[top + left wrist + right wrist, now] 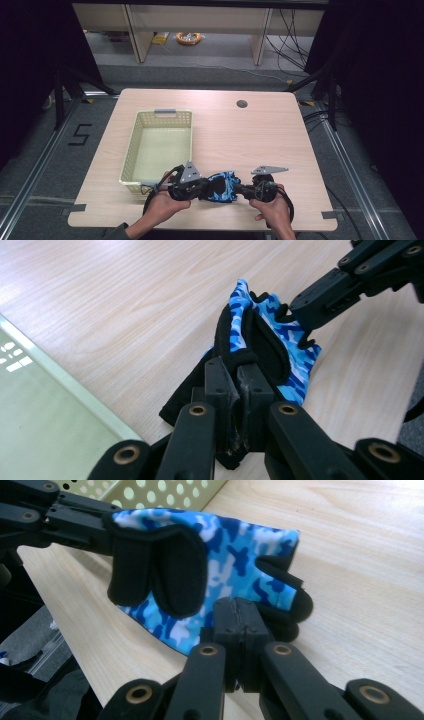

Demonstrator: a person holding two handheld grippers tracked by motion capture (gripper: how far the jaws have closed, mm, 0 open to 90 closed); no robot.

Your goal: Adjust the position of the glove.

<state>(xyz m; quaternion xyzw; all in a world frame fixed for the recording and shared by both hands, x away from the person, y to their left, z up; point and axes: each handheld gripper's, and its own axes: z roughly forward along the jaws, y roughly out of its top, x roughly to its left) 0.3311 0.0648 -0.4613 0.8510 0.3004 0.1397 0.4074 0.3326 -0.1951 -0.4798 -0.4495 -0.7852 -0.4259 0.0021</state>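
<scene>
A blue camouflage fingerless glove (pixel 223 186) with black trim is held between both grippers near the table's front edge. My left gripper (pixel 202 189) is shut on the glove's black cuff side. In the left gripper view its jaws (pixel 238 371) pinch the black strap, and the glove (pixel 296 342) stretches away toward the other gripper (pixel 312 304). My right gripper (pixel 243 189) is shut on the opposite, finger-end edge. The right gripper view has its own gripper (pixel 239 608) clamped on the glove (pixel 227 542), which hangs slightly above the wood, with the left gripper (pixel 75 520) holding the far side.
A pale yellow perforated basket (pixel 131 150) stands empty on the left half of the wooden table (pixel 260 135), just left of my left hand. Its rim (pixel 75 390) and wall (pixel 150 490) lie close to the glove. A round cable hole (pixel 242 104) sits at the back.
</scene>
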